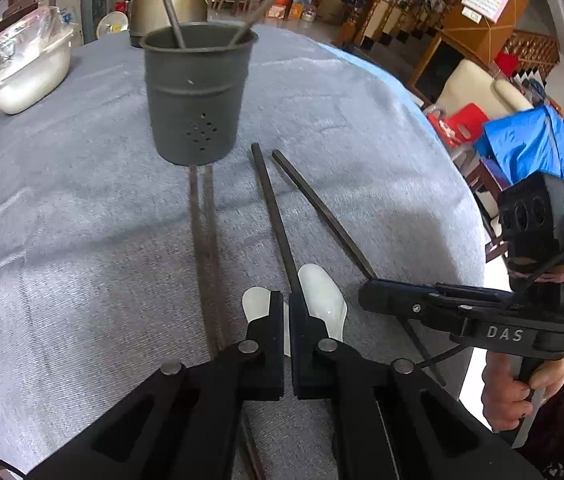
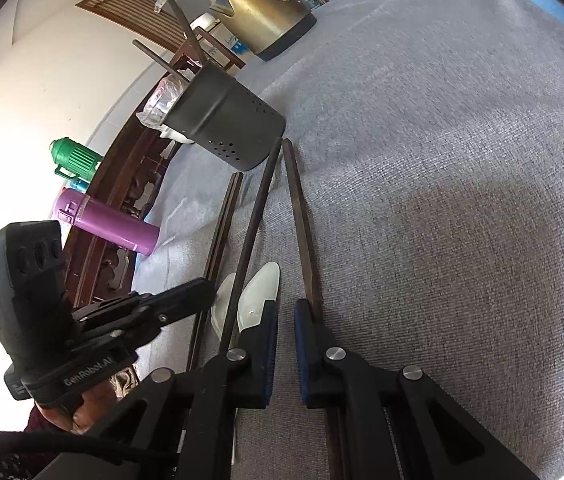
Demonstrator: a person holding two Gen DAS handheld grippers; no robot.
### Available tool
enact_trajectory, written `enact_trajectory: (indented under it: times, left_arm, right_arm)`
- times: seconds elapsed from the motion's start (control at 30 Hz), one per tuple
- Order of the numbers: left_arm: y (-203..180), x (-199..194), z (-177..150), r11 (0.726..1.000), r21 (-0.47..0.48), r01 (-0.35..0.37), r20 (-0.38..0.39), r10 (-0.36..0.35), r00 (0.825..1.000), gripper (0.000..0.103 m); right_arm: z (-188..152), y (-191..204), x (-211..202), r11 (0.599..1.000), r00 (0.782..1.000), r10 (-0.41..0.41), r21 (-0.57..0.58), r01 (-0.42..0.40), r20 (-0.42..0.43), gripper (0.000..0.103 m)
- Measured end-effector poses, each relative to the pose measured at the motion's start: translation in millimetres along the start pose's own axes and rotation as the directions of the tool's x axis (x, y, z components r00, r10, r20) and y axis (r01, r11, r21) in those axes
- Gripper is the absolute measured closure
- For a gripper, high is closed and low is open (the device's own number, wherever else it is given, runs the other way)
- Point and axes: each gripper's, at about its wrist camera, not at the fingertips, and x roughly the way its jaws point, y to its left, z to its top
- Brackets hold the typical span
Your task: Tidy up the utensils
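Chopsticks lie lengthwise on the grey cloth (image 1: 361, 120), their long axes running from the grippers toward the dark metal holder (image 1: 196, 92), which stands upright and serves as the landmark here. A pair of chopsticks (image 1: 206, 248) lies side by side and touching, its far end right at the holder's base. To the right of that pair, a single chopstick (image 1: 272, 216) points its square end toward the holder, stopping just short of the base on the right side. A second single chopstick (image 1: 321, 212) lies further right, angled so that its far end leans toward the holder while its near end runs away from it. Two more sticks (image 1: 170, 4) stand inside the holder, leaning outward over its rim.

White spoons (image 1: 321, 292) lie on the near side of the holder, beside the first single chopstick, bowls pointing toward the holder.

The left gripper (image 1: 286, 340) has its jaws drawn to a narrow gap over that chopstick; whether they pinch it cannot be told. The right gripper (image 2: 285, 344) sits above the angled chopstick (image 2: 299, 216) with a narrow gap, and a grip cannot be confirmed.

A brass-coloured kettle (image 2: 262, 8) stands beyond the holder.
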Motion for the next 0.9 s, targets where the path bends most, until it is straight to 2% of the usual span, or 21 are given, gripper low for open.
enact_trajectory:
  times: [0.23,0.4,0.53,0.67,0.9]
  left_arm:
    - [8.4,-21.9,-5.9,0.999,-0.026,0.018,0.055,-0.016,0.998,0.101]
    - [16.7,-33.8,-9.9,0.999,-0.042,0.034,0.080,-0.031,0.996,0.101]
    - [23.0,-37.4,-14.6,0.999,-0.039,0.023,0.070,-0.020,0.997,0.101]
    - [29.9,-42.0,-22.1,0.998,-0.056,0.018,0.066,-0.014,0.998,0.101]
    - [32.3,-44.6,-33.3,0.998,-0.047,0.036,0.039,-0.034,0.999,0.101]
  right_arm:
    - [-0.6,10.2,0.5,0.998,0.999,-0.051,-0.030,0.051,0.003,0.093]
    - [2.5,24.3,3.8,0.991,0.992,-0.128,-0.049,0.127,-0.018,0.089]
    - [3.9,44.3,12.2,0.968,0.974,-0.223,-0.123,0.217,-0.031,0.086]
    - [4.3,54.1,16.8,0.965,0.969,-0.240,-0.126,0.231,-0.060,0.084]
    - [6.3,68.3,31.3,0.949,0.953,-0.291,-0.151,0.277,-0.086,0.076]
